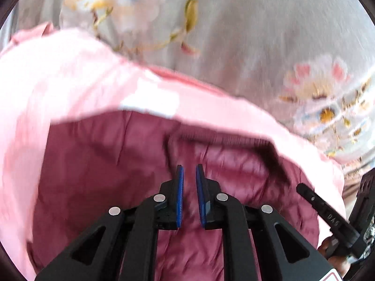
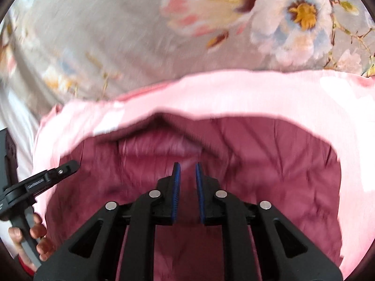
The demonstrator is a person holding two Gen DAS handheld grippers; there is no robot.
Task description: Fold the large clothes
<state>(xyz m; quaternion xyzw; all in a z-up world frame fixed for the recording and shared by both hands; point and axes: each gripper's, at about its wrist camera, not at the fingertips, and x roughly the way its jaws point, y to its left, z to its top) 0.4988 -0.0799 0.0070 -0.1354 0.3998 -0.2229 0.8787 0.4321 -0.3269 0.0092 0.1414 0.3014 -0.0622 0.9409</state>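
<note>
A pink jacket (image 1: 70, 89) with a dark maroon quilted lining (image 1: 105, 164) lies on a floral bedsheet, lining side up. My left gripper (image 1: 189, 167) hovers over the lining with a small gap between its blue pads; nothing is held. My right gripper (image 2: 187, 165) hovers over the same lining (image 2: 269, 164), pads slightly apart, empty. The jacket's pink shell (image 2: 234, 93) rims the lining in the right wrist view. Each gripper shows at the edge of the other's view: the right one in the left wrist view (image 1: 328, 215), the left one in the right wrist view (image 2: 46, 175). Both frames are motion-blurred.
A grey bedsheet with large flowers (image 1: 257, 35) spreads beyond the jacket, also in the right wrist view (image 2: 105, 35). A hand (image 2: 35, 234) holds the left gripper's handle at lower left.
</note>
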